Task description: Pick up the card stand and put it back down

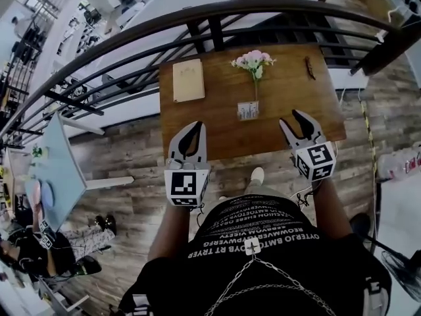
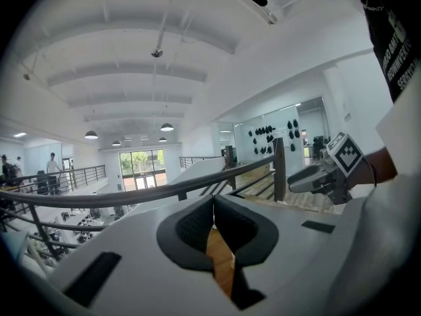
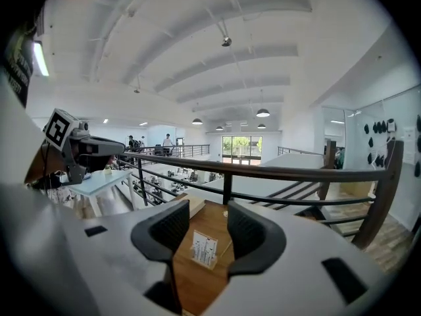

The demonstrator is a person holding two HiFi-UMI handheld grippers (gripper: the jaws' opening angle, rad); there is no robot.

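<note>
The card stand (image 1: 248,110), a small clear holder with a printed card, stands upright near the middle of the wooden table (image 1: 217,133), just in front of a pink flower stem (image 1: 254,60). My right gripper (image 1: 296,119) hovers open over the table's front right edge, to the right of the stand. In the right gripper view the card stand (image 3: 204,249) shows between the open right gripper (image 3: 208,217) pads, some way ahead. My left gripper (image 1: 191,128) hangs over the front left edge, shut and empty. In its own view the left gripper (image 2: 212,203) has its tips touching.
A tan notebook (image 1: 188,79) lies at the table's back left and a small dark object (image 1: 309,68) at the back right. A dark metal railing (image 1: 197,18) curves just behind the table. A light blue table (image 1: 56,170) stands to the left on the wood floor.
</note>
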